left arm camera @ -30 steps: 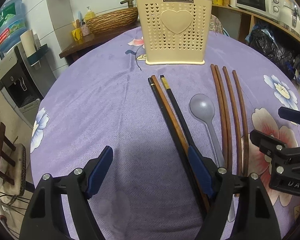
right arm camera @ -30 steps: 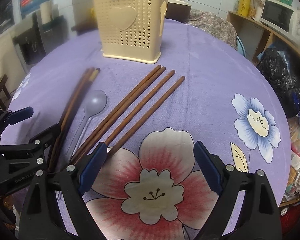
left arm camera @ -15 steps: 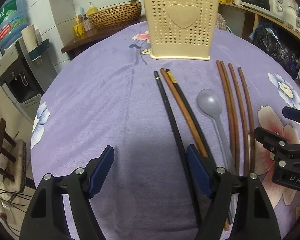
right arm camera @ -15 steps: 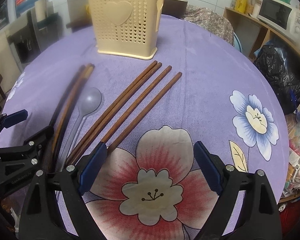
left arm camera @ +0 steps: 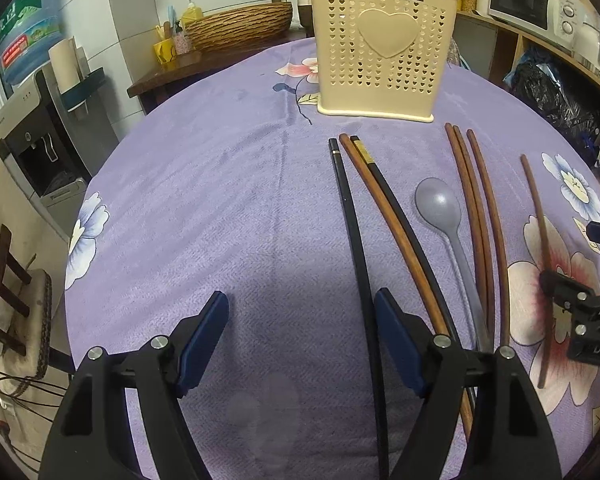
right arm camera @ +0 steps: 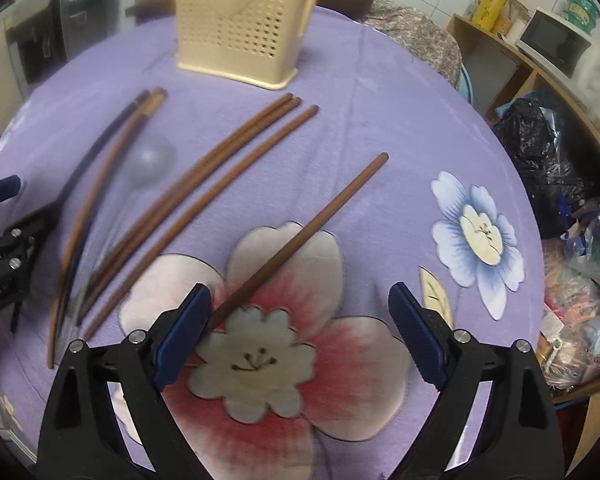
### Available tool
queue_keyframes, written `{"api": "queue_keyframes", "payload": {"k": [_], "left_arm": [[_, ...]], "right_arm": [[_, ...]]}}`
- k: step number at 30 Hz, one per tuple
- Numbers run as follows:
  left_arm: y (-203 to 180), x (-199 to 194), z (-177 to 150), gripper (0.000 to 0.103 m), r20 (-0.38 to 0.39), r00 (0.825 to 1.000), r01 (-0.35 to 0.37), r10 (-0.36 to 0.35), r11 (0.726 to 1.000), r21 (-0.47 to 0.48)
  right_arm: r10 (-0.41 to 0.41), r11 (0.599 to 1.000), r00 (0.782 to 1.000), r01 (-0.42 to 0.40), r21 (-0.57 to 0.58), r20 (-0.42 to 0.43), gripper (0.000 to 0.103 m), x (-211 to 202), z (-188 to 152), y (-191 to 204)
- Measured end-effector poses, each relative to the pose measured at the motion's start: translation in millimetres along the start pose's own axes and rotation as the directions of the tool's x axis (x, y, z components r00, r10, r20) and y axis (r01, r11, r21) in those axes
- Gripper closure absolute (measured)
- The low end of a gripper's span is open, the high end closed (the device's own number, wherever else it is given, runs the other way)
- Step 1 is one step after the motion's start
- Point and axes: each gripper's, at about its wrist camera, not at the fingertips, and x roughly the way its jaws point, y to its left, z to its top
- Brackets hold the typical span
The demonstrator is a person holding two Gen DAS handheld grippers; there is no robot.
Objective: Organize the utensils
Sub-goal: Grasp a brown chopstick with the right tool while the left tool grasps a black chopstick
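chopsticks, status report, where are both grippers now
Left gripper open, empty. Right gripper open, one brown chopstick lying apart at its left finger. Holder unobstructed.

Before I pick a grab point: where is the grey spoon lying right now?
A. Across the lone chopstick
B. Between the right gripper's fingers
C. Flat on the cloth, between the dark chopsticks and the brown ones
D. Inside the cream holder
C: the grey spoon lies flat on the purple cloth, dark chopsticks on one side, brown chopsticks on the other.
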Motion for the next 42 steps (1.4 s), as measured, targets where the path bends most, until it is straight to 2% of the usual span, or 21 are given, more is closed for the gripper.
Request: {"api": "queue_keyframes", "payload": {"k": [4, 8, 12, 15, 21, 25, 28, 37, 42], "left_arm": [[2.1, 0.3, 0.0, 0.028, -0.001, 1.0, 0.01, -0.01, 1.0, -0.008], [3.6, 1.0, 3.6, 0.028, 0.003, 1.0, 0.031, -0.031, 0.999, -0.018], [3.1, 1.3, 15.1, 0.03, 0.026, 1.0, 0.013, -0.013, 1.0, 0.019], [12.2, 0.0, 24.6, 0.033, 0.043, 0.998, 0.037, -0.037, 0.999, 0.003], [7.5, 16.0, 43.1, 0.043, 0.011, 0.997, 0.07, -0.071, 0.997, 0.01], [0.0, 26.0, 53.4, 0.044, 0.007, 0.997, 0.082, -0.082, 0.997, 0.007], [-5.2, 38.0, 58.0, 0.057, -0.014, 0.998, 0.064, -0.064, 0.998, 0.008], [-12.3, 52.0, 78.4, 0.068, -0.023, 0.998, 0.06, -0.06, 0.998, 0.003], [-14.0, 60.9, 91.5, 0.082, -0.032, 0.998, 0.046, -0.046, 0.999, 0.006]], "right_arm": [[0.016, 0.999, 1.0, -0.016, 0.05, 0.0, 0.014, 2.8, -5.1, -16.4], [0.136, 0.964, 0.986, -0.155, 0.217, 0.097, 0.014, -2.8, -4.5, -41.7], [0.11, 0.936, 0.977, -0.163, 0.313, 0.181, 0.017, -6.9, 2.3, -63.3], [0.109, 0.911, 0.977, -0.173, 0.375, 0.184, 0.022, -1.9, 10.2, -80.6], [0.095, 0.924, 0.988, -0.132, 0.359, 0.119, 0.043, 23.2, 32.3, -77.6], [0.067, 0.917, 0.994, -0.094, 0.388, 0.081, 0.048, 37.7, 38.5, -78.7], [0.069, 0.918, 0.996, -0.088, 0.387, 0.061, 0.057, 45.3, 40.8, -75.3], [0.042, 0.924, 0.997, -0.065, 0.378, 0.069, 0.068, 55.7, 53.4, -71.0], [0.033, 0.923, 0.996, -0.06, 0.379, 0.077, 0.088, 61.7, 63.7, -71.3]]}}
